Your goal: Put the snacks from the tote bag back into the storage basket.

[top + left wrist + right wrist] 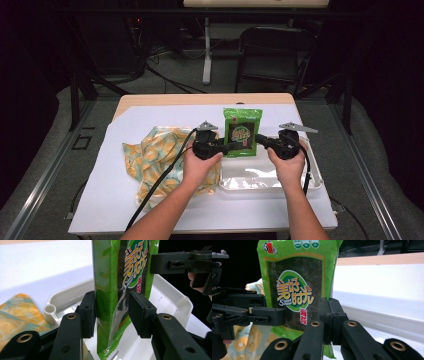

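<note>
A green seaweed snack packet [242,131] stands upright over the white tray [265,187]. My left gripper [231,146] pinches its lower left edge. In the left gripper view its two pads [87,312] press on either side of the packet [112,277], low above the tray [175,297]. My right gripper [259,139] is shut on the packet's right edge. In the right gripper view the jaws [329,315] are closed tight on the packet [294,290], and the left gripper [262,312] reaches in from the left.
A yellow-and-teal citrus-print cloth [150,155] lies crumpled left of the tray, under my left forearm. A white sheet [130,200] covers the wooden table. A dark chair [275,50] and a table leg [206,50] stand beyond the far edge.
</note>
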`<state>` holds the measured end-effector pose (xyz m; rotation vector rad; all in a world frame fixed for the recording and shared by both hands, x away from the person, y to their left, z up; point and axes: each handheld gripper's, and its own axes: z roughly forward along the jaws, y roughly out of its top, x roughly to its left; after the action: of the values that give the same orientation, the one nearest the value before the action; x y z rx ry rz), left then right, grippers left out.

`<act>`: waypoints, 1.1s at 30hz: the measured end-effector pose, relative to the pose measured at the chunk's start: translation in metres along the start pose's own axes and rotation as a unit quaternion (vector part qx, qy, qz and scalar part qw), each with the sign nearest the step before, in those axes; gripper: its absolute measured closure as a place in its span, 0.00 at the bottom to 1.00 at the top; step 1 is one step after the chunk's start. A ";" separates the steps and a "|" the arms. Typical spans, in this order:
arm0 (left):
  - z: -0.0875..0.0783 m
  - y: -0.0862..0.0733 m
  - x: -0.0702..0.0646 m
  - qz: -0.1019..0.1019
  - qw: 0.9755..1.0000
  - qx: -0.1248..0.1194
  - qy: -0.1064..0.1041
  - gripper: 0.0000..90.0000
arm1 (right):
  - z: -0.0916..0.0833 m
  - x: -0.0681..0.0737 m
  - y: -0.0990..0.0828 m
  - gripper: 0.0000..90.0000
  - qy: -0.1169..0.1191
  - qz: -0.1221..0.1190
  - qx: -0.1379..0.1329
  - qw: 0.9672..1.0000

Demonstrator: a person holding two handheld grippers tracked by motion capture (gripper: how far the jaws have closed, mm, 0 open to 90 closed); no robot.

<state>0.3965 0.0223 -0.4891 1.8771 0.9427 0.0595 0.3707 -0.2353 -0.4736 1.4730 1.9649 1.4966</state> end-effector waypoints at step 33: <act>0.019 -0.011 0.007 -0.020 0.998 0.050 0.013 0.63 | 0.010 -0.007 -0.016 1.00 -0.013 -0.001 0.040 0.999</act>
<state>0.4033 0.0142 -0.5097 1.9525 1.0162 0.0137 0.3715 -0.2346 -0.4935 1.5149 2.0323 1.4056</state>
